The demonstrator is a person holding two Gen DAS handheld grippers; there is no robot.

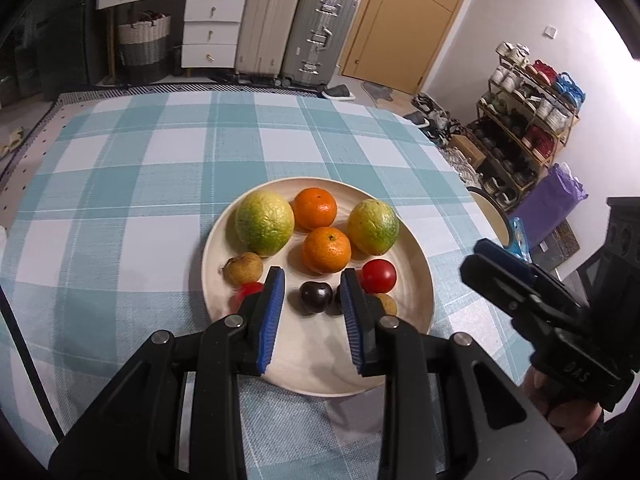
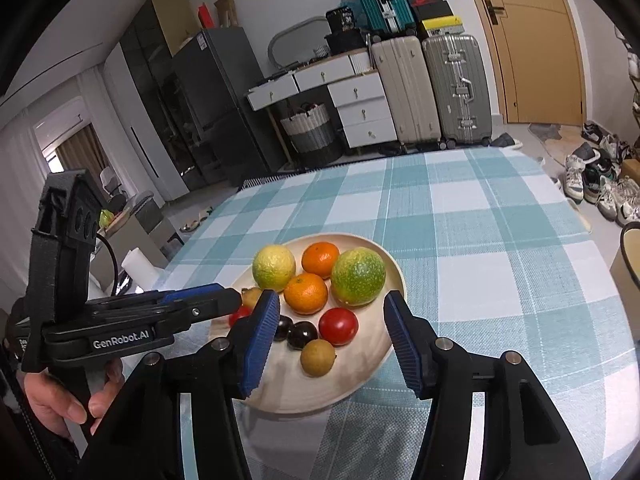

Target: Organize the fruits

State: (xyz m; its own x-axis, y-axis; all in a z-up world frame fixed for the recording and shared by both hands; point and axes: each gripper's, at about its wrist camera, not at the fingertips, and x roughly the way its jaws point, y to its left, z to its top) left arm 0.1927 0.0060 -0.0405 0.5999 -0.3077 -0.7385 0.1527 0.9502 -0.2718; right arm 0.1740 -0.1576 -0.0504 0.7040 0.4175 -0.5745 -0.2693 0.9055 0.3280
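Observation:
A cream plate [image 1: 312, 364] on the checked tablecloth holds two green-yellow citrus fruits [image 1: 264, 222], two oranges [image 1: 326, 250], a red tomato [image 1: 379, 276], brown longans [image 1: 243, 268] and dark cherries [image 1: 316, 296]. A second red tomato [image 1: 248, 290] is partly hidden behind my left finger. My left gripper [image 1: 312, 276] hovers over the plate's near side, jaws a narrow gap apart. The cherry lies on the plate below that gap, untouched. My right gripper [image 2: 332, 300] stands open and wide above the same plate [image 2: 360, 380], holding nothing. Each gripper shows in the other's view, held by a hand.
Another cream dish [image 1: 494, 216] sits at the table's right edge. A shoe rack [image 1: 528, 128] and loose shoes stand beyond that edge. Suitcases [image 1: 320, 32], white drawers and a door line the far wall. The tablecloth [image 1: 140, 184] stretches left and back.

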